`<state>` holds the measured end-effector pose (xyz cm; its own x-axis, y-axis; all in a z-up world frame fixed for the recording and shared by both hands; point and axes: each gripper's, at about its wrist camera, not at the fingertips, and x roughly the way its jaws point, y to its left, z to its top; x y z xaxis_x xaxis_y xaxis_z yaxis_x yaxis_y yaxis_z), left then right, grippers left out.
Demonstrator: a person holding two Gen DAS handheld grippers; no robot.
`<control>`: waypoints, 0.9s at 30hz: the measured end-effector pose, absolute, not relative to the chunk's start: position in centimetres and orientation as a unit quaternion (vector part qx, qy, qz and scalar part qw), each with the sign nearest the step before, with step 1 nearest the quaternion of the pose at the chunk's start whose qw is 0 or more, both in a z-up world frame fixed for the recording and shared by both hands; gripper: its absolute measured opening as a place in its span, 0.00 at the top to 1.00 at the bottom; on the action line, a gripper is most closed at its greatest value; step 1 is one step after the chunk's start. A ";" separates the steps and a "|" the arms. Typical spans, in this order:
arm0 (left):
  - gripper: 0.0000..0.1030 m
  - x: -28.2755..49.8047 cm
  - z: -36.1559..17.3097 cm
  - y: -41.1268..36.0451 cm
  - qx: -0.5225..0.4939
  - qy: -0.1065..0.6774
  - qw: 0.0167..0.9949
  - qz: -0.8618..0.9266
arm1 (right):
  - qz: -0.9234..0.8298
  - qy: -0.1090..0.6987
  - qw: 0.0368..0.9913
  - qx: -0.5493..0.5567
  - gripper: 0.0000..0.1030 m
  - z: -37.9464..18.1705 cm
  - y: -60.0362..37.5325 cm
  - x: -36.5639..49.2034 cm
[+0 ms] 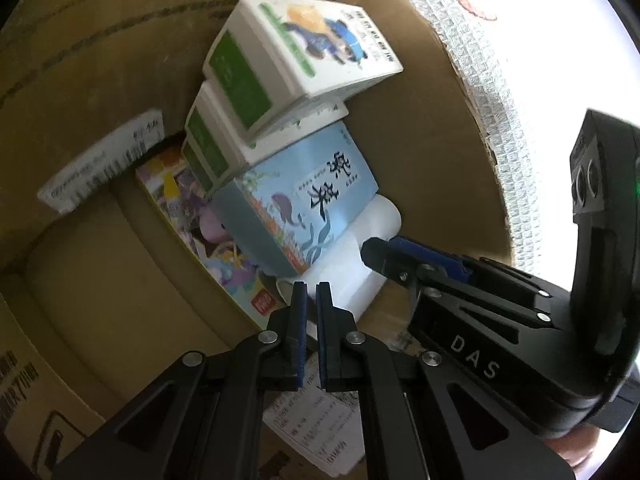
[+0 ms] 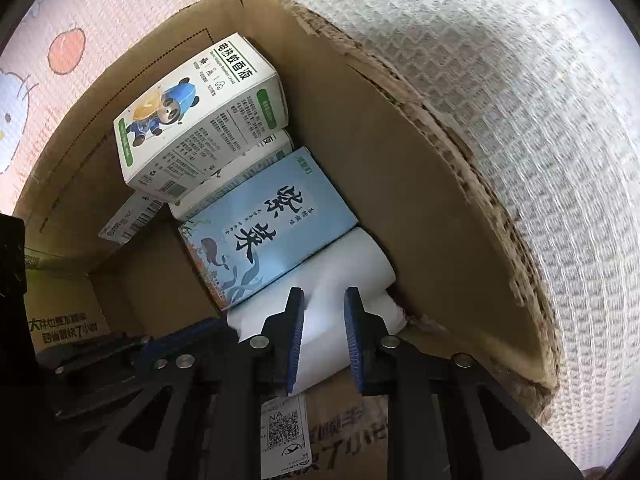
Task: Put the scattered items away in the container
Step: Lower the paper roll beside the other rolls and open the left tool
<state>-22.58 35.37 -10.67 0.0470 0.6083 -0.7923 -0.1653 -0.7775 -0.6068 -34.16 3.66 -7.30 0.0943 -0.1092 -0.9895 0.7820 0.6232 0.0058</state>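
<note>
An open cardboard box [image 1: 424,140] holds a stack of white-and-green cartons [image 1: 280,60], a light blue carton [image 1: 304,208], a colourful flat pack [image 1: 192,216] and a white foam roll [image 1: 352,276]. My left gripper [image 1: 311,290] hangs shut just above the roll's near end, with nothing between its pads. My right gripper [image 1: 370,250] comes in from the right onto the roll. In the right wrist view, my right gripper [image 2: 324,300] points down into the box [image 2: 380,168], its blue pads pinching the white foam roll [image 2: 352,268] beside the blue carton [image 2: 264,224].
The box stands on a textured white mat [image 2: 520,100] next to a pink cartoon play mat [image 2: 80,20]. Printed box flaps [image 2: 344,432] with a paper label [image 2: 284,432] lie below the grippers. A barcode sticker [image 1: 104,164] marks the far inner wall. Bare box floor [image 1: 100,280] shows at the left.
</note>
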 end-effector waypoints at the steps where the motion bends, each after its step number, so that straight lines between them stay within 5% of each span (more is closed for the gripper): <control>1: 0.96 -22.4 -10.8 35.2 -0.668 -0.170 0.290 0.664 | -0.328 0.586 0.686 0.280 0.83 -7.0 4.0 -34.4; 10: 0.96 -20.2 -13.2 36.3 -0.742 -0.126 0.248 0.609 | -0.341 0.568 0.710 0.240 0.83 -3.7 5.5 -35.9; 27: 1.00 -18.8 -15.8 38.3 -0.744 -0.194 0.271 0.579 | -0.349 0.534 0.709 0.301 0.83 -4.6 5.6 -36.6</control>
